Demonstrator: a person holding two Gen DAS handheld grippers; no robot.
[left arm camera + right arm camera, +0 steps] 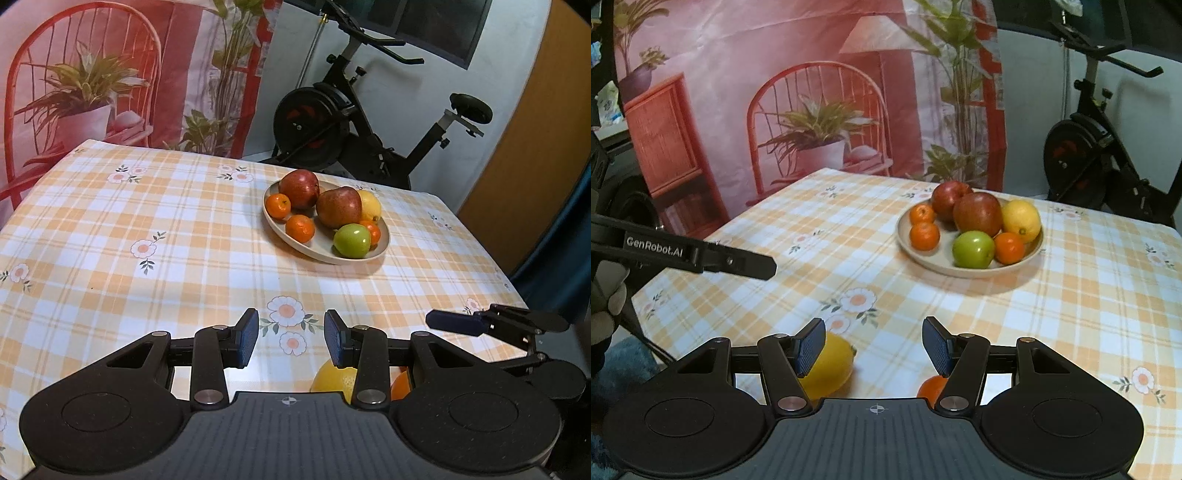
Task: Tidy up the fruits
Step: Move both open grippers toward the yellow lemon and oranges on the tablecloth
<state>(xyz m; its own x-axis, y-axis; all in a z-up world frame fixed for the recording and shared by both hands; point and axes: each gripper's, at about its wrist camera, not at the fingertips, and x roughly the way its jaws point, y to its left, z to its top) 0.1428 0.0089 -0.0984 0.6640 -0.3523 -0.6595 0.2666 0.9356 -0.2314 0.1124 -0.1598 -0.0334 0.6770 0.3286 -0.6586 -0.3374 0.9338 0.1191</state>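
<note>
Two grippers hover low over the near edge of the table (110,236), both with jaws apart and nothing between them. The left gripper (291,341) shows its blue pads (246,338) clearly; the right gripper (873,345) does the same in its own view. Each also appears from the side in the other's camera, but there only one finger shows, so its opening cannot be read.

Closest in, two fruits lie loose on the checked cloth, both partly hidden. A lemon (827,369) sits under the right gripper's left finger, its near half covered by the body. Just to its right a mandarin (931,388) peeks out from behind the right finger, mostly cut off. In the left wrist view the same pair shows as slivers: the lemon (332,378) and an orange edge (400,386) behind the finger linkage.

Farther on, well apart from the grippers, a beige plate (916,254) holds the rest. At its front sits a green apple (972,249), with one mandarin (1008,247) touching its right and two mandarins (924,229) at the left. Behind them are two red apples (977,214), the rear one half hidden, and a second lemon (1021,220) at the right.

Beyond the table hangs a printed backdrop (812,92); an exercise bike (354,122) stands against the wall, its handlebars cut off at the top.
</note>
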